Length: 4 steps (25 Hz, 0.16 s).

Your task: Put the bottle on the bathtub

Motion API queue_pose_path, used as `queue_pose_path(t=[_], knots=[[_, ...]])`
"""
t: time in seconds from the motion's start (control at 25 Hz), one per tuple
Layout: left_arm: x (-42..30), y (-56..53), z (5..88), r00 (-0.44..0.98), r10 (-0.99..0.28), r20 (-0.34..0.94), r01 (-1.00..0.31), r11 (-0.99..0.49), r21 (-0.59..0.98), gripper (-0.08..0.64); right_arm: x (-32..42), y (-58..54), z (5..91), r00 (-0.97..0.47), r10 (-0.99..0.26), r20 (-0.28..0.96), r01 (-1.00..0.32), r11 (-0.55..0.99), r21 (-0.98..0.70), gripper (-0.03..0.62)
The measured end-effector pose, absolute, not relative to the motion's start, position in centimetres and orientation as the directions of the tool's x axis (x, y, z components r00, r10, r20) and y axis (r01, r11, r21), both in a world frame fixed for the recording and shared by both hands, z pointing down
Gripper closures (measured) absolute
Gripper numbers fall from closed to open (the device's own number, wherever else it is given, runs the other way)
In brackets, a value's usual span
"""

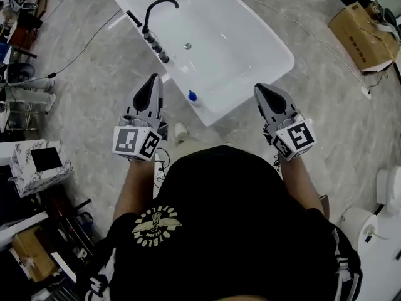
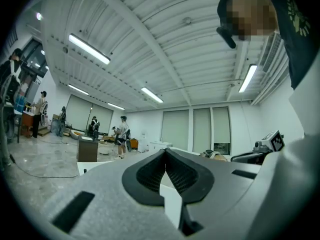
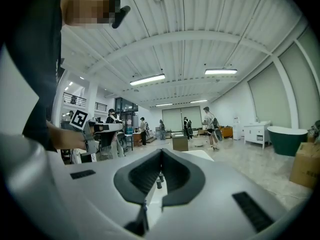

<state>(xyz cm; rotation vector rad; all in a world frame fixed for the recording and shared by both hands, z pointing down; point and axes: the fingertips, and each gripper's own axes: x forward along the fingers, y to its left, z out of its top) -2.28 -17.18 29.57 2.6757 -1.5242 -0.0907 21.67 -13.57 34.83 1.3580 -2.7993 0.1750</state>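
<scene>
Bottle (image 1: 192,96) on bathtub (image 1: 254,33) rim, apart, between left tongs (image 1: 155,78) and right tongs (image 1: 260,88)

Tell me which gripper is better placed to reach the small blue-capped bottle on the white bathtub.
Left, probably: the left gripper is nearer the small blue-capped bottle than the right gripper; both are shut.

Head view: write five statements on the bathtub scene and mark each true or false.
1. The bottle stands on the bathtub rim. True.
2. The faucet is white. False: it is black.
3. The right hand-held gripper holds the bottle. False: it is shut on nothing, apart from the bottle.
4. The left hand-held gripper is shut and empty. True.
5. The bottle's cap is red. False: it is blue.
</scene>
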Motion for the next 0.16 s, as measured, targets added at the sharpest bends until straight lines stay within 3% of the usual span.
queue_pose_path(t=[0.16], knots=[[-1.64,-17.41,28.94,0.501,-0.865,-0.030,-0.861,-0.502,0.078,0.551,22.57,-13.65,34.72,-0.610,-0.789,0.074,-0.792,0.604,-0.091,0.581]])
